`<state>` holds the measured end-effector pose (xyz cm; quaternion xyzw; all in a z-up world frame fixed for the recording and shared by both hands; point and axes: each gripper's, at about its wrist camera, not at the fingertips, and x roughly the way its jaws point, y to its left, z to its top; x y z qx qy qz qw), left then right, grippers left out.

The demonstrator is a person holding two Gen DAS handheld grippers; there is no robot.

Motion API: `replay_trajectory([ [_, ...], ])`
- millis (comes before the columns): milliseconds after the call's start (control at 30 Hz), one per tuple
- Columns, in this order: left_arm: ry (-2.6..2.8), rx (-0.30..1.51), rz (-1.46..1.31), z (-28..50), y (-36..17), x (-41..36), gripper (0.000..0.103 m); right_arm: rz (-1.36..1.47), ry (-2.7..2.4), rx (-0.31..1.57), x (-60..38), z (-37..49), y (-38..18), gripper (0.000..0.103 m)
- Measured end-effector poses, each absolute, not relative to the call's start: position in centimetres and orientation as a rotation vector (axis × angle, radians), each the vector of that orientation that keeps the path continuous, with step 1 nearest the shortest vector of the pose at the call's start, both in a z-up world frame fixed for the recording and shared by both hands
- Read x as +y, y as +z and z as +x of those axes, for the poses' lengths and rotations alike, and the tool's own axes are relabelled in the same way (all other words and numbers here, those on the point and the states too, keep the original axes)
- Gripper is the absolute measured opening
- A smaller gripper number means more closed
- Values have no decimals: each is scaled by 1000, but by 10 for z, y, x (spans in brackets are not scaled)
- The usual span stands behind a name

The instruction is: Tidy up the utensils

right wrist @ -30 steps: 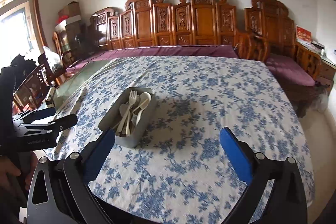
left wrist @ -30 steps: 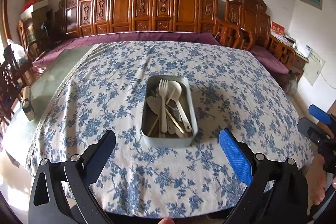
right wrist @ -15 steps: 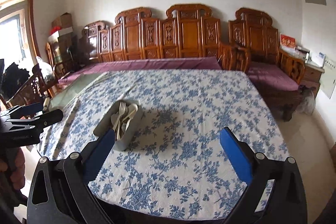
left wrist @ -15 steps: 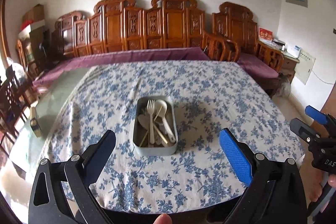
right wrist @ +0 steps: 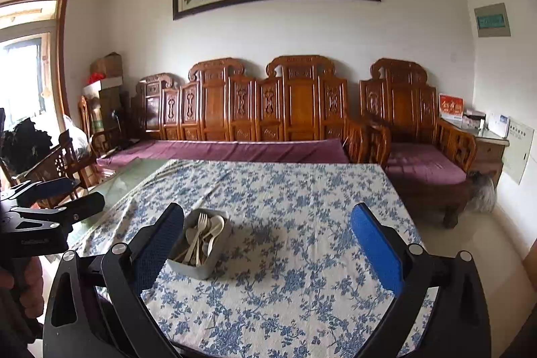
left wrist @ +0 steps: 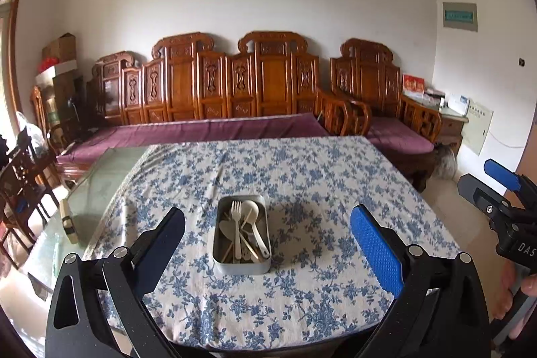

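A grey metal tin (left wrist: 241,265) stands near the front of the table with the blue-flowered cloth (left wrist: 319,190). In it lie cream plastic utensils (left wrist: 240,232): a fork, spoons and chopsticks. The tin also shows in the right wrist view (right wrist: 220,260), left of centre. My left gripper (left wrist: 268,244) is open and empty, held back from the table's front edge, the tin between its fingers in view. My right gripper (right wrist: 268,244) is open and empty, to the right of the tin; it also shows at the left wrist view's right edge (left wrist: 496,187).
A carved wooden bench with purple cushions (left wrist: 214,130) runs behind the table, an armchair (left wrist: 386,109) at its right. Bare glass tabletop (left wrist: 100,176) shows left of the cloth, with a small object (left wrist: 68,225) on it. Wooden chairs (right wrist: 67,163) stand at the left.
Both grippers have pulled back and risen away from the table; the tin looks smaller and farther, and the wall painting has come into view. Both stay open.
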<state>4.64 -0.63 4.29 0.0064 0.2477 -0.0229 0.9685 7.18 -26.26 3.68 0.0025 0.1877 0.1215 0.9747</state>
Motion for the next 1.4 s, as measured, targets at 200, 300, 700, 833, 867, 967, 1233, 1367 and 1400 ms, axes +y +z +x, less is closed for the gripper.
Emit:
replay_trajectory([
  [200,-29,468,13,34,51,-3,95,15,235,358,-266,64,46,100],
  [300,-29,467,8,33,52,-2,95,15,234,354,-264,62,48,100],
  [700,-33,462,-2,30,55,0,95,9,232,353,-264,60,49,100],
  [833,-37,461,-3,29,55,1,95,8,230,353,-263,60,48,100],
  [867,-35,460,-2,30,54,1,95,9,230,353,-263,60,48,100],
  [967,-37,461,-1,29,54,0,95,7,231,353,-263,60,48,100],
  [1233,-41,459,0,29,54,-1,95,9,232,354,-262,60,47,100],
  [1367,-42,459,3,29,55,-2,95,9,231,353,-262,60,47,100],
  [1400,-42,459,3,28,55,-2,95,9,231,353,-262,59,47,100],
])
